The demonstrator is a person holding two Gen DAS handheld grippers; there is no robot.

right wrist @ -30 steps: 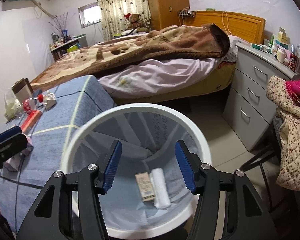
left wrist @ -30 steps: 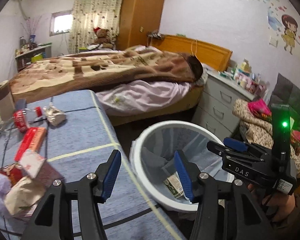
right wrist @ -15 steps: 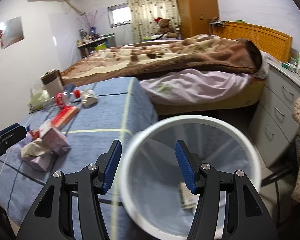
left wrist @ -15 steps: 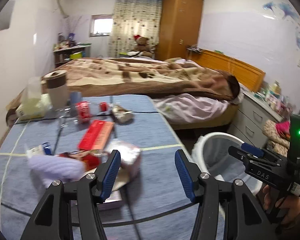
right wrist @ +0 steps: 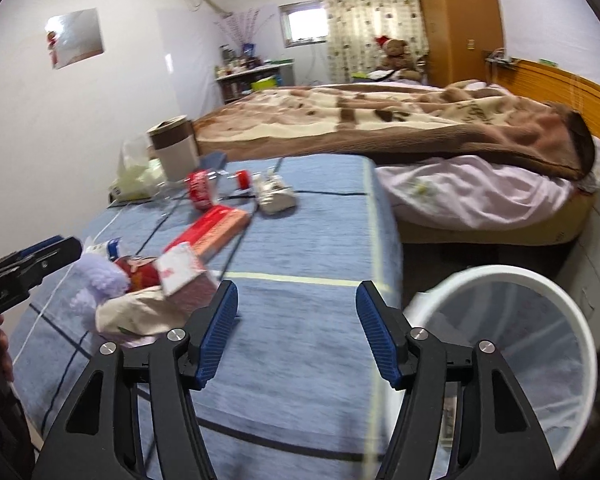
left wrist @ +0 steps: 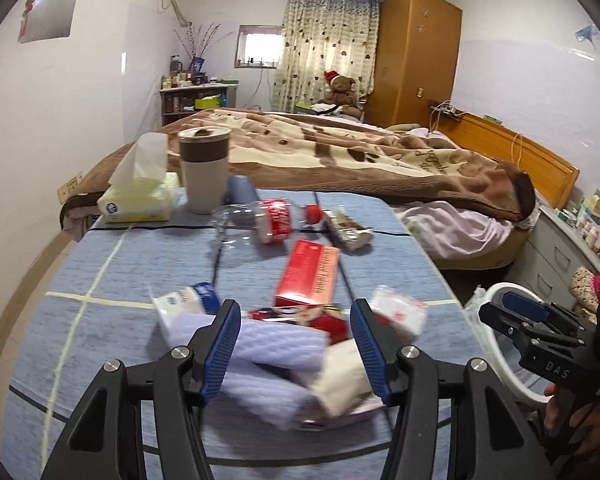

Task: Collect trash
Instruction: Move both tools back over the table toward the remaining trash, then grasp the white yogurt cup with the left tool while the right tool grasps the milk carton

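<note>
Litter heaped on the blue cloth-covered surface, white round bin off its right edge.
Left gripper spread, empty, over a lilac knitted roll; right gripper opening, empty, above bare cloth.

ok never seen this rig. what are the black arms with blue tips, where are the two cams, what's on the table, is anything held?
No robot: a person carries a two-finger gripper in each hand, with a fisheye camera on each looking along its fingers. The left gripper is open over a heap of litter: a lilac cloth and wrappers, gripping nothing. The right gripper is empty over the blue tablecloth, its jaws opening. Also there: a red box, a crushed bottle, a cup and tissues. The white bin stands beside the table.
</note>
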